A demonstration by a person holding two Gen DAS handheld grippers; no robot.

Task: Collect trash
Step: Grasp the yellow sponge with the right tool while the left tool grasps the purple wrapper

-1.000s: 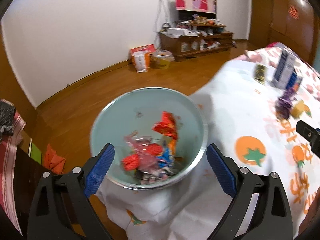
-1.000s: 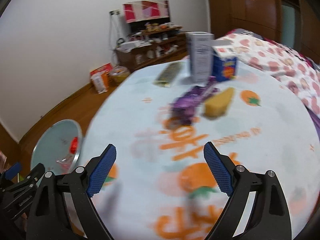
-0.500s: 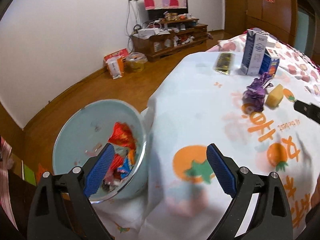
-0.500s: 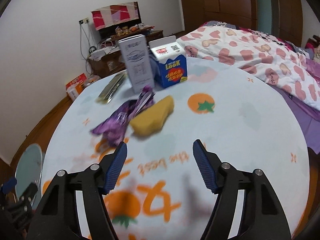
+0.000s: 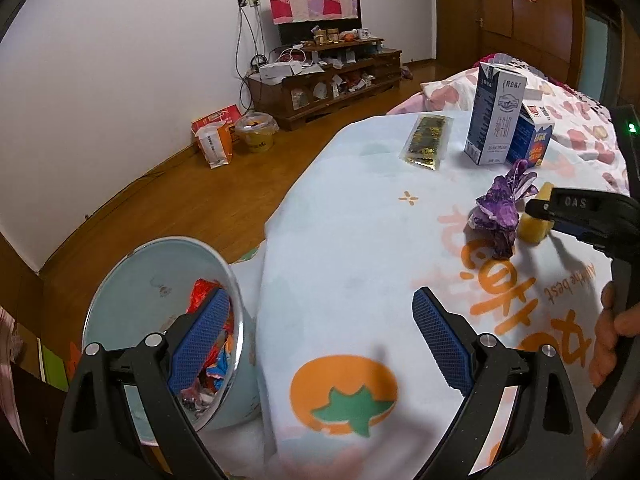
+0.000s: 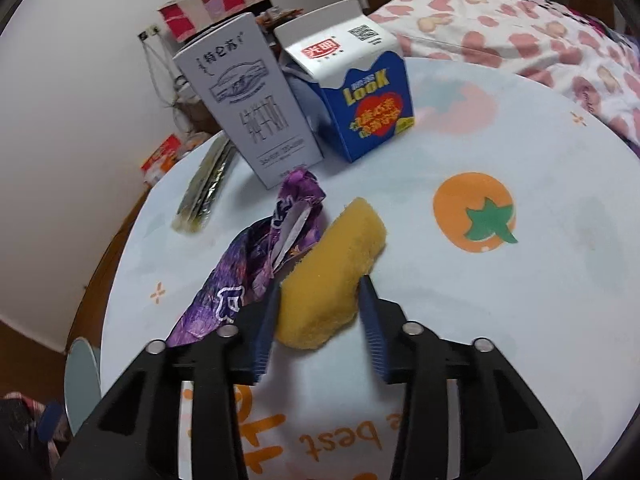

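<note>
A yellow sponge lies on the table beside a crumpled purple wrapper. My right gripper has its jaws on either side of the sponge's near end, left pad touching, right pad close. In the left wrist view the sponge and the purple wrapper sit at the right, with my right gripper over them. My left gripper is open and empty above the table edge. A pale blue bin with several wrappers stands at the left.
A grey milk carton and a blue carton stand behind the sponge. A flat dark snack packet lies to their left. The table has an orange-print cloth. A bed with heart-print bedding is beyond.
My right gripper moved forward to the yellow sponge and narrowed around it. My left gripper swung right, from over the bin to the table edge.
</note>
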